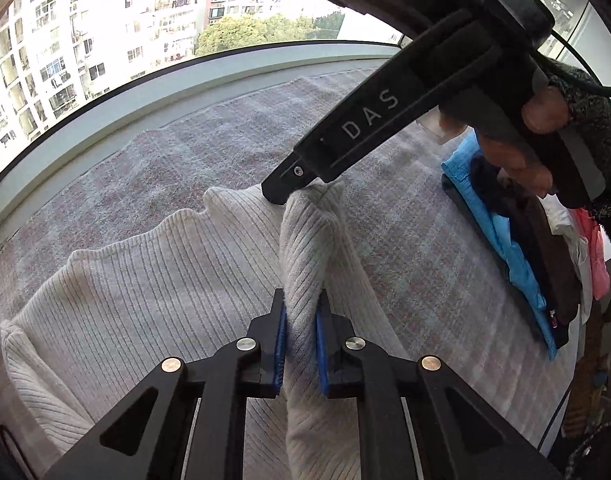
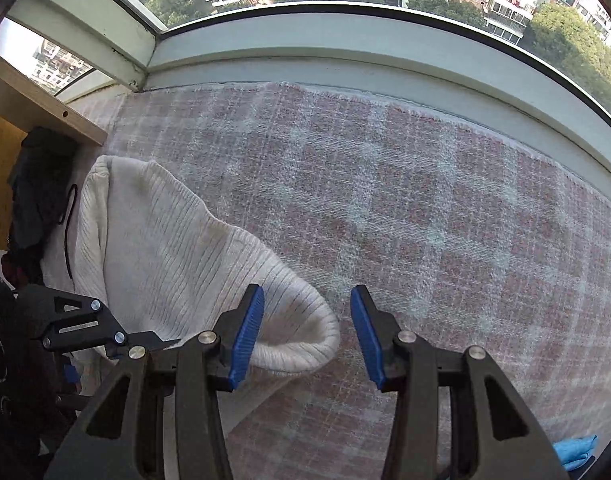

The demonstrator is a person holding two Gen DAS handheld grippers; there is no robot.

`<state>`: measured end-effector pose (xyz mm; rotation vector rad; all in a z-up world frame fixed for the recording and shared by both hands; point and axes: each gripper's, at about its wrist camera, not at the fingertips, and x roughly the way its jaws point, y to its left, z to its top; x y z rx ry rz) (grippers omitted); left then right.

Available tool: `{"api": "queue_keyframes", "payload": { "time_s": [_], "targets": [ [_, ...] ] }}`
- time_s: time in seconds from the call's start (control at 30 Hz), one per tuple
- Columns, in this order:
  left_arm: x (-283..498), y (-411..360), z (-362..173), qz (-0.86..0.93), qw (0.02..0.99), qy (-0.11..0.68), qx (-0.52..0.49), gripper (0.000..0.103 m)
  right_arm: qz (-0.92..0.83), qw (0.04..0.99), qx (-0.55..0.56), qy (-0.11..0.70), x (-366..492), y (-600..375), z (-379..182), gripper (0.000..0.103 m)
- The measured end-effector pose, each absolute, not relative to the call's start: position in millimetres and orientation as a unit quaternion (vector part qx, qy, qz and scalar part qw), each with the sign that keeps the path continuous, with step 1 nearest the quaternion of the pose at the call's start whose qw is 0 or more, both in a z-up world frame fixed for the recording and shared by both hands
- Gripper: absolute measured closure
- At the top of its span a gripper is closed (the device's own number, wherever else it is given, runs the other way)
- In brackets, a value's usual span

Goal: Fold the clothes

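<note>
The left gripper (image 1: 300, 344) pinched a raised fold of the cream ribbed knit sweater (image 1: 153, 280), lying on the pink checked woven blanket (image 1: 233, 132), presumably for folding; the right gripper (image 2: 307, 332), jaws apart, hovered at its four-o'clock corner.

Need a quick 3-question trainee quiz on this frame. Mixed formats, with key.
1. True or false: the left claw is shut on a fold of the white sweater.
2. The right claw is: A) shut on the sweater, B) open, with the sweater's edge by one pad, C) out of view.
3. Fill in: in the pile of clothes on the checked blanket, the garment nearest the sweater is ____ in colour.

Key: 1 true; 2 B; 3 blue.
</note>
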<state>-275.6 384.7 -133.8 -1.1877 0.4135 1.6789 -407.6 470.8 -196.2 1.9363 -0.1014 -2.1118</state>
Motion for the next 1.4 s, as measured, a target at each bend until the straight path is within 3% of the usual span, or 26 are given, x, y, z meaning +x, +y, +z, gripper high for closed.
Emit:
{"api": "queue_keyframes", "payload": {
  "time_s": [0.1,0.17,0.3,0.4,0.57,0.6,0.67,0.77,0.97,1.1,1.17,1.37,1.4],
  "targets": [
    [-271,385,-140,0.695,0.492,0.185,-0.491,0.090,-0.719,0.160,0.676,-0.033,-407,462,-202,0.061],
    [-270,383,-142,0.698,0.488,0.180,-0.492,0.084,-0.714,0.163,0.680,-0.034,-407,461,-204,0.092],
    [-263,377,-136,0.706,0.486,0.173,-0.486,0.083,-0.726,0.150,0.670,-0.046,-406,470,-195,0.093],
    [-255,373,-130,0.704,0.491,0.172,-0.482,0.092,-0.733,0.124,0.668,-0.034,-410,476,-193,0.098],
    [-271,364,-133,0.708,0.478,0.159,-0.496,0.093,-0.737,0.111,0.665,-0.048,-421,478,-192,0.097],
    [-275,362,-137,0.705,0.478,0.146,-0.503,0.093,-0.731,0.117,0.670,-0.055,-420,477,-192,0.095],
    [-284,363,-138,0.708,0.468,0.138,-0.510,0.093,-0.739,0.108,0.664,-0.045,-420,474,-188,0.080],
    [-286,357,-126,0.719,0.464,0.133,-0.499,0.093,-0.762,0.084,0.642,-0.017,-419,470,-177,0.079],
    [-310,351,-143,0.717,0.435,0.100,-0.536,0.077,-0.746,0.165,0.642,-0.062,-394,445,-168,0.079],
    [-302,331,-118,0.706,0.450,0.098,-0.539,0.064,-0.730,0.147,0.667,0.017,-380,419,-195,0.079],
    [-287,324,-116,0.687,0.459,0.126,-0.549,0.059,-0.731,0.142,0.667,0.016,-381,419,-197,0.079],
    [-251,327,-145,0.667,0.453,0.176,-0.565,0.060,-0.734,0.128,0.666,0.018,-383,415,-200,0.079],
    [-248,328,-144,0.671,0.455,0.175,-0.559,0.068,-0.735,0.126,0.666,0.015,-383,415,-200,0.079]
  ]
}}
